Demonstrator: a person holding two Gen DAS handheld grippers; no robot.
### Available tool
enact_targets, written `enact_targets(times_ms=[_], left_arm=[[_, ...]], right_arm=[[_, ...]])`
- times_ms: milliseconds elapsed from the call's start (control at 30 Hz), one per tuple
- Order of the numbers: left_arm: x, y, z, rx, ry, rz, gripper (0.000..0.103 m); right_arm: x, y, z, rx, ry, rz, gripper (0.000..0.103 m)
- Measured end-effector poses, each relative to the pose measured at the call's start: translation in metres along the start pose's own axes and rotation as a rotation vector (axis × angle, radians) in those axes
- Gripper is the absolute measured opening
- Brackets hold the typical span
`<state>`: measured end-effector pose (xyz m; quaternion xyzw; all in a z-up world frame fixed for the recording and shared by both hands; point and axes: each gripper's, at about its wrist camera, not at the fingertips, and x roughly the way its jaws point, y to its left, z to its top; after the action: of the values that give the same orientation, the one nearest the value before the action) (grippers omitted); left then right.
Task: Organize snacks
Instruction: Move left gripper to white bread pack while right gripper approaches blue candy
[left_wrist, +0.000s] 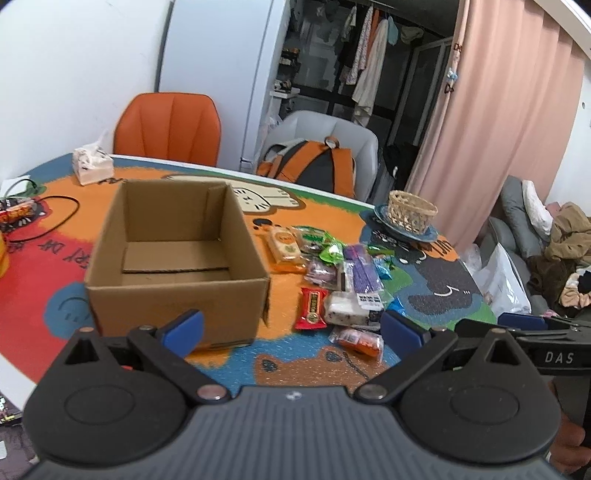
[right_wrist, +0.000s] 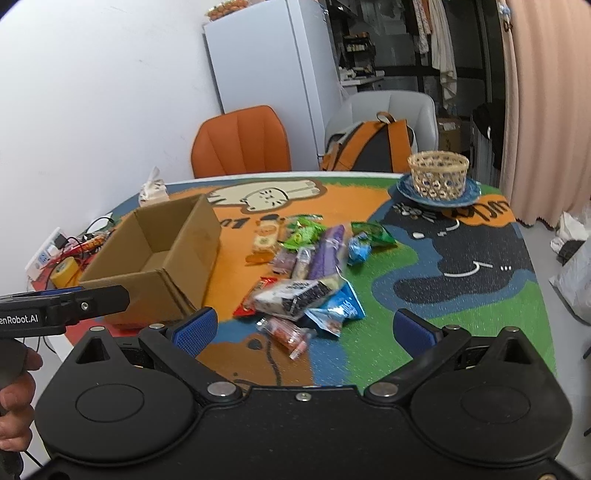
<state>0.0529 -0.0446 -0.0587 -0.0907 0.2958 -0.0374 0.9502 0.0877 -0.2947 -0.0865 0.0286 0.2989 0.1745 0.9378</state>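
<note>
An empty brown cardboard box (left_wrist: 173, 258) (right_wrist: 155, 258) stands open-topped on the colourful table mat. To its right lies a heap of wrapped snacks (left_wrist: 332, 280) (right_wrist: 310, 273): a red packet (left_wrist: 312, 308), a white-and-black bar (right_wrist: 291, 297), a purple pack (right_wrist: 328, 251), green and blue packets. My left gripper (left_wrist: 291, 330) is open, hovering near the table's front edge between box and heap, holding nothing. My right gripper (right_wrist: 304, 328) is open too, just in front of the heap, with an orange packet (right_wrist: 288, 336) between its spread fingers but untouched.
A woven basket (right_wrist: 437, 175) on a blue plate sits at the far right of the table. A tissue pack (left_wrist: 92, 164), cables and yellow tape (right_wrist: 66, 271) lie at the left. Orange chair (left_wrist: 170, 125) and a white chair with a backpack (right_wrist: 373, 147) stand behind.
</note>
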Motion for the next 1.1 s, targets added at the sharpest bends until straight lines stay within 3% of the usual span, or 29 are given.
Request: enact_targets(times_ms=[267,600,767,900,1100], left_arm=[[0.028,-0.01,-0.007,0.01,0.019,-0.025,0.099],[0.064,-0.019,-0.014,0.001,0.068,-0.051,0.083],[0.084,-0.023,-0.019,-0.002,0.112,-0.068,0.065],[0.098,-0.024,-0.021,-0.002,0.133,-0.06,0.059],[0.112,-0.025,-0.02,-0.009,0.146,-0.047,0.056]], right_arm=[[0.018,-0.016,-0.006,0.016,0.02,-0.034,0.103],[0.039,-0.038,-0.009,0.06,0.019,-0.015,0.102],[0.058,-0.041,-0.01,0.064,0.053,0.02,0.081],[0.074,-0.046,-0.01,0.079,0.074,0.044,0.075],[0.099,-0.045,-0.008,0.068,0.109,0.07,0.075]])
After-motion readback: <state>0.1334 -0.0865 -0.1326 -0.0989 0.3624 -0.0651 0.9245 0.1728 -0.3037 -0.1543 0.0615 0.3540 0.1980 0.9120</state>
